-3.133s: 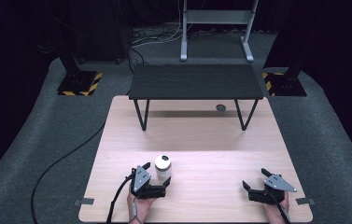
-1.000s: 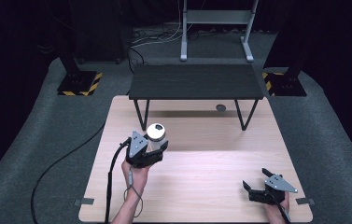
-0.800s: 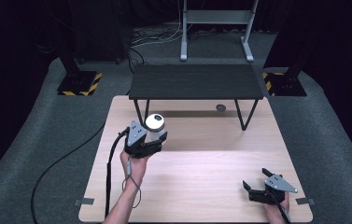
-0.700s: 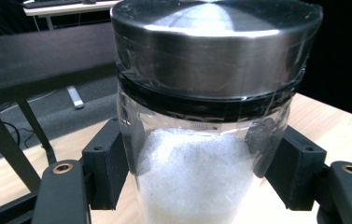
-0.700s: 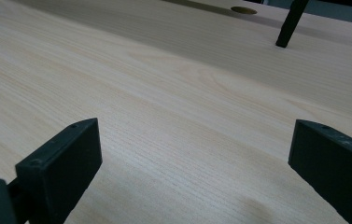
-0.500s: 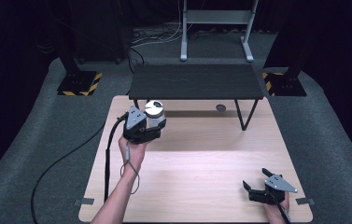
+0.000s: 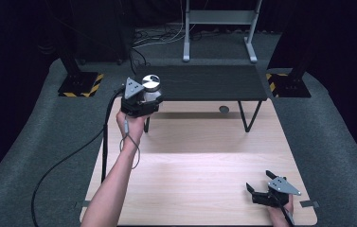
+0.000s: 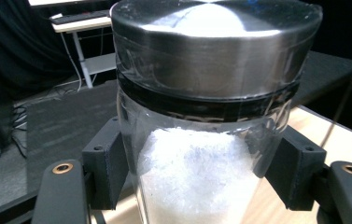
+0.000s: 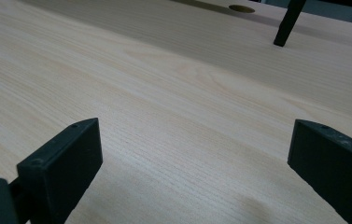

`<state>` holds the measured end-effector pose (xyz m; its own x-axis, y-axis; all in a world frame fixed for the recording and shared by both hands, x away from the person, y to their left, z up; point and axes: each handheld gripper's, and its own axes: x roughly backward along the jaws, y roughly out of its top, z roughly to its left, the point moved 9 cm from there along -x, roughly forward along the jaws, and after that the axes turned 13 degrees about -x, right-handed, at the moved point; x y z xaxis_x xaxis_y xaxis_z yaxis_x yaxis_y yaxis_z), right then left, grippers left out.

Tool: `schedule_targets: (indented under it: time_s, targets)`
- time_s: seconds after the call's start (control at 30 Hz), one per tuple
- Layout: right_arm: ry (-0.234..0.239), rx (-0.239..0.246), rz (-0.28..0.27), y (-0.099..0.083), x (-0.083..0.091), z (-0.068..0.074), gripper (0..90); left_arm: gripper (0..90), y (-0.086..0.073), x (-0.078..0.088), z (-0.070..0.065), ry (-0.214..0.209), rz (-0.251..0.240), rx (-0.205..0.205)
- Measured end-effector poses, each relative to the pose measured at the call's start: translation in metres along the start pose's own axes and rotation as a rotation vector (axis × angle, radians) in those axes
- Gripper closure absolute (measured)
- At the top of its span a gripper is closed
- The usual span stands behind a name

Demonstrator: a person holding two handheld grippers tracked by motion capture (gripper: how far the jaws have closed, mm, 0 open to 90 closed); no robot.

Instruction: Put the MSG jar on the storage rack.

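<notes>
Landmark: the small black table (image 7: 204, 81) is standing on the far part of the big wooden table (image 7: 200, 170). Every place below is told from this small black table.

What is changing: the jar (image 7: 151, 87) is going up and away from the person. A few seconds ago it was standing on the wood near the person's edge, well apart from the small black table. Now it is being held in the air right at the small black table's left end, about level with its top.

Jar: it is a clear glass jar with a shiny metal lid (image 8: 215, 42) and white powder (image 8: 197, 177) inside. It is staying upright.

Left gripper: the left gripper (image 7: 140, 98) is squeezing the jar. In the left gripper view its two black pads (image 8: 106, 165) are pressing on the glass from both sides, just under the lid.

Right gripper: the right gripper (image 7: 267, 193) is resting on the wood, well apart from the small black table, near the person's right corner. Its jaws are standing wide apart and are holding nothing. It is in the same spot as before.

What this means: I think the person is moving the jar onto the small black table. The jar is not yet set down there, so the next part is lowering it gently and letting go.

Watch out: the glass is smooth, so it could slip if the squeeze gets loose.
</notes>
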<state>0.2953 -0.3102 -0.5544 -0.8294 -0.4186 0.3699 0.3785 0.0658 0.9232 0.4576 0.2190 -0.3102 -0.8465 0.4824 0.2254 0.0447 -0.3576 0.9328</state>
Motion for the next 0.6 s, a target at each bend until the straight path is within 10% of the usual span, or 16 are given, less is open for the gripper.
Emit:
schedule_targets:
  time_s: [0.6]
  targets:
    - [-0.002, 0.009, 0.000, 0.000, 0.000, 0.000, 2.6, 31.2, 0.013, -0.048, 0.029, 0.058, 0.052, 0.032]
